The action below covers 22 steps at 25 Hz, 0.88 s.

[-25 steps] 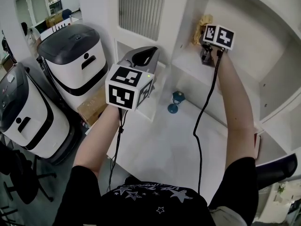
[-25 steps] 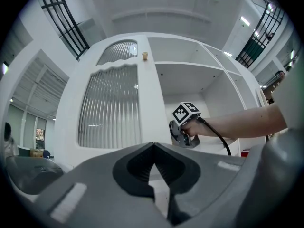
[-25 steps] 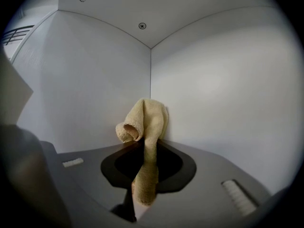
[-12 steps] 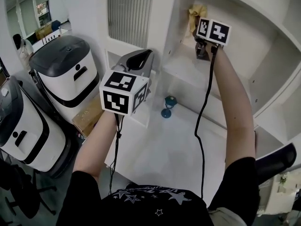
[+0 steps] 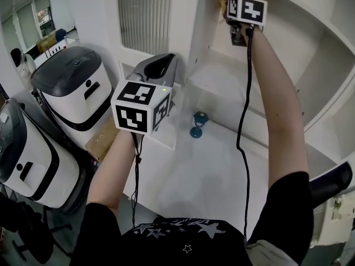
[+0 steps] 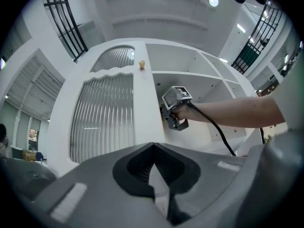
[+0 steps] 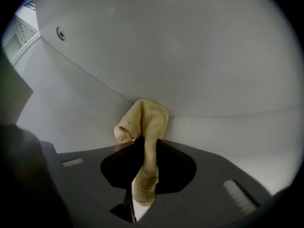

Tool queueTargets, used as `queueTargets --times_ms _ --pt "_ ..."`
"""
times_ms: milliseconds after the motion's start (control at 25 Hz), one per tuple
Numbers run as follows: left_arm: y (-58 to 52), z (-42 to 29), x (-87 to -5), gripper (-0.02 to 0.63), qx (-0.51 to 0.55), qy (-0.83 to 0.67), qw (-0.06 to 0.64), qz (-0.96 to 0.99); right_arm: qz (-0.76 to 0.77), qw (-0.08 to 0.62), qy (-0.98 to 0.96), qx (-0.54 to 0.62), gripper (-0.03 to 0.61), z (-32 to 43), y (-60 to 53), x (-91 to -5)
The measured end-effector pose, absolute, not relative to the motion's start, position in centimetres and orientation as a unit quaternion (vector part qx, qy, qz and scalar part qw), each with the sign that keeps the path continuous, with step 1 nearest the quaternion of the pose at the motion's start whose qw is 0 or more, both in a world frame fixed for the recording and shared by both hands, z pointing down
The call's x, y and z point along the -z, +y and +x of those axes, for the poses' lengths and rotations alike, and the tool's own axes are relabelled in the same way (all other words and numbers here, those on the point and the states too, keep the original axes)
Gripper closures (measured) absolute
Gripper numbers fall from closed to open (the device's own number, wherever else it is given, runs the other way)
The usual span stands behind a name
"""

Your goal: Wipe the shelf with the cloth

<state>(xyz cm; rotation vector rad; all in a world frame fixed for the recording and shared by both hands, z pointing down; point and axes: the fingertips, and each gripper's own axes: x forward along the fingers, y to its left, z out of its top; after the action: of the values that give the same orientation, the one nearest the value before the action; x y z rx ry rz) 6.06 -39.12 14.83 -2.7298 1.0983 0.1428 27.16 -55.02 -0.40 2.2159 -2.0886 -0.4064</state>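
My right gripper (image 5: 237,33) is raised high into the white shelf unit (image 5: 222,82), shut on a yellow cloth (image 5: 223,1). In the right gripper view the cloth (image 7: 147,122) is pinched between the jaws of the right gripper (image 7: 145,148), and its folded end presses into the corner where two white shelf panels (image 7: 190,56) meet. My left gripper (image 5: 162,69) hangs lower at the left, in front of the unit. Seen from its own camera, the left gripper (image 6: 153,148) is shut with nothing in it, and the right gripper (image 6: 175,110) shows beyond it.
A small teal object (image 5: 197,123) stands on the white counter (image 5: 211,170) below the shelves. Two white-and-black machines (image 5: 72,87) (image 5: 28,159) and a cardboard box (image 5: 105,137) sit at the left. A black chair (image 5: 327,184) is at the right edge.
My right gripper has moved up and further back along the shelf with the cloth. The left gripper has stayed almost still.
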Motion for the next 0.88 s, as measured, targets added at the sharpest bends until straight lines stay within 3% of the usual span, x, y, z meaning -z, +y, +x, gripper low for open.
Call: queueTargets --times_ms 880 --pt "-37.3 8.9 -15.1 0.612 -0.054 0.336 0.095 -0.935 0.758 0.022 -0.639 0.127 0.503 32.3 -52.3 0.3"
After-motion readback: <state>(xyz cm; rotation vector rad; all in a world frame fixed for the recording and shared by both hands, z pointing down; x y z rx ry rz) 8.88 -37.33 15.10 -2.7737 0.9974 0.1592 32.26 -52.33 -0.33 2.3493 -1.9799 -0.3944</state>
